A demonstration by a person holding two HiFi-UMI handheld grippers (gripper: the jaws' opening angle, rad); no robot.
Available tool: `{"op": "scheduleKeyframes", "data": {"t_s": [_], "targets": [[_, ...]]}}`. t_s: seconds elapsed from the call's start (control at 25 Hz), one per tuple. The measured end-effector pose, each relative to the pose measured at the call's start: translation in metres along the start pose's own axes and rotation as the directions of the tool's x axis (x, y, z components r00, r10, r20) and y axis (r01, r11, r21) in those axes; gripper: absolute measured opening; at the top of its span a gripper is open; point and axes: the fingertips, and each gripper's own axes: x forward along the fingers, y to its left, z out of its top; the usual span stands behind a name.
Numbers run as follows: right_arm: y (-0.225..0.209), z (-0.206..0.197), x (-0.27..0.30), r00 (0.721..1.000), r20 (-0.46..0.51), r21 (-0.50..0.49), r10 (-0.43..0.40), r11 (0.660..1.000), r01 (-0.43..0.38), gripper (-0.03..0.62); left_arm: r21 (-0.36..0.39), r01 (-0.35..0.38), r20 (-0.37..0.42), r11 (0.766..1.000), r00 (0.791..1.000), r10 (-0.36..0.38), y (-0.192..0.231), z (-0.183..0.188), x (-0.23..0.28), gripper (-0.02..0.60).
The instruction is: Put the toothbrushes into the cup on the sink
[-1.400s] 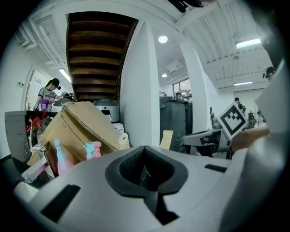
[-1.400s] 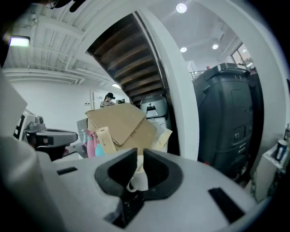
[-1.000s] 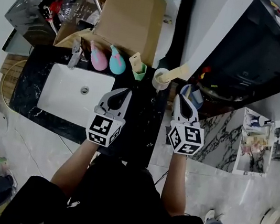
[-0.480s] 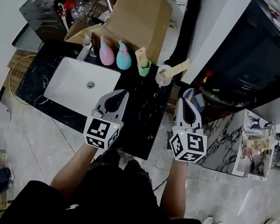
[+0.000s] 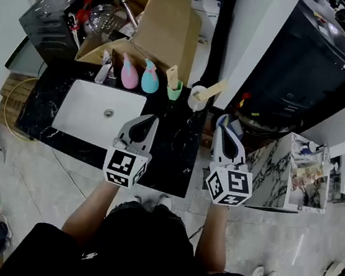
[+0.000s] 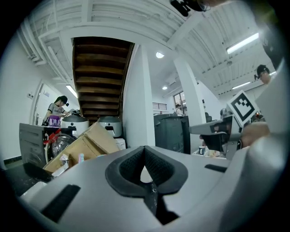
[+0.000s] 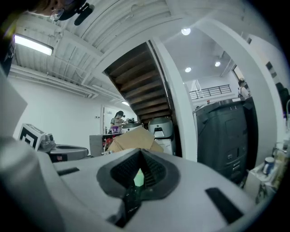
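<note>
Toothbrush (image 5: pixel 213 88): beige handle leaning out of white cup (image 5: pixel 196 99), right of sink (image 5: pixel 77 118). Similar beige piece (image 5: pixel 172 75) in green cup (image 5: pixel 175 92), between sink and white cup.

Risk: shut jaws nudging a cup could tip it; leaning handle may slip if pinched near tip.

Left gripper (image 5: pixel 152 119) just right of sink, right gripper (image 5: pixel 220 128) farther right. Both point toward the cups, jaws fully together, nothing held.

1. Counter (image 5: pixel 176 154): black veined stone, glossy.
2. Sink (image 5: pixel 73 104): white, smooth, glossy.
3. Box (image 5: pixel 169 22): brown cardboard, matt.
4. Shells of left gripper (image 5: pixel 151 119) and right gripper (image 5: pixel 221 128): grey plastic, matt; pads (image 6: pixel 129 165) black, ribbed.
</note>
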Motion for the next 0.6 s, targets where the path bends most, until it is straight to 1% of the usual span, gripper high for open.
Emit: {"op": "scheduleKeyframes", "data": {"t_s": [0.32,0.6], "targets": [[0.041,0.018,-0.016,0.998,0.032,-0.016,-0.061,0.998,0.062,0.002,0.002,0.062,0.045,0.998,0.997,-0.062,0.023,0.016,-0.026,0.002],[0.068,0.030,-0.034,0.990,0.062,-0.019,-0.124,0.992,0.125,0.002,0.007,0.117,0.086,0.993,0.989,-0.118,0.039,0.031,-0.047,0.002]]}}
